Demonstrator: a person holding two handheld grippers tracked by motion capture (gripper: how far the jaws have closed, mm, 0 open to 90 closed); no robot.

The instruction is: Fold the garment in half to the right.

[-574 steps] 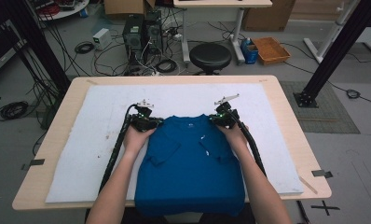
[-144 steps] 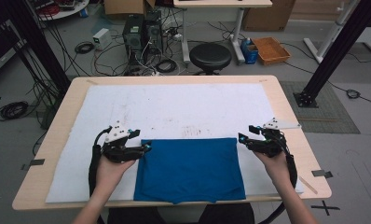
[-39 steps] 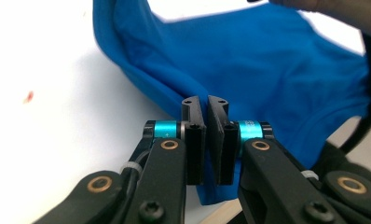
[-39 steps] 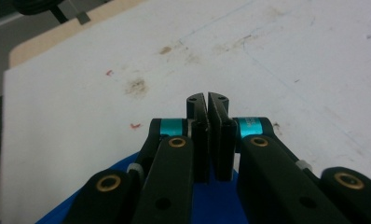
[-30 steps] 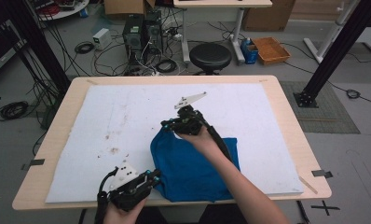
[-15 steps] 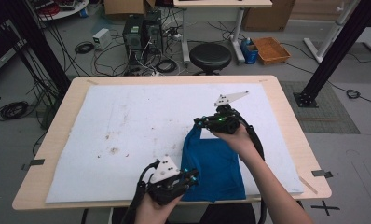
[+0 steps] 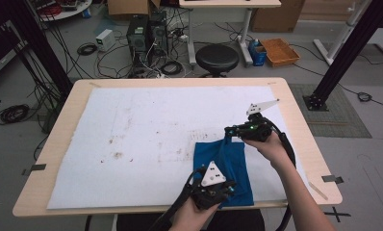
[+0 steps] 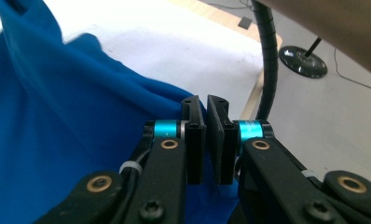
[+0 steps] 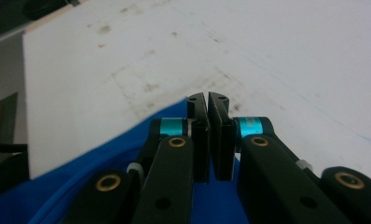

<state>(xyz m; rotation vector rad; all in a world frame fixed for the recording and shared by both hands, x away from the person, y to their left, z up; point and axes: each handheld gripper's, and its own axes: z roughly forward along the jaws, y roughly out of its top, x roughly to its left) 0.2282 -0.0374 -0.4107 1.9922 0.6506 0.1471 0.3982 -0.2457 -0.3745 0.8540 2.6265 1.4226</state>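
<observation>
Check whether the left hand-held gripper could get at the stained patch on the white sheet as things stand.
Probably not freely: the left hand-held gripper is shut on the blue cloth at the near edge. The stained patch lies open on the white sheet, nothing between, but reaching it would drag the cloth.

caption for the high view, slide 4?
Both grippers, left and right, shut on a folded blue cotton shirt on the white-covered wooden table.

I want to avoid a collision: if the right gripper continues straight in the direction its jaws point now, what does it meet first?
Probably only the white sheet. The right gripper, shut on the blue cloth, points low across it, and the way looks free as far as its view shows; depth is unclear.
</observation>
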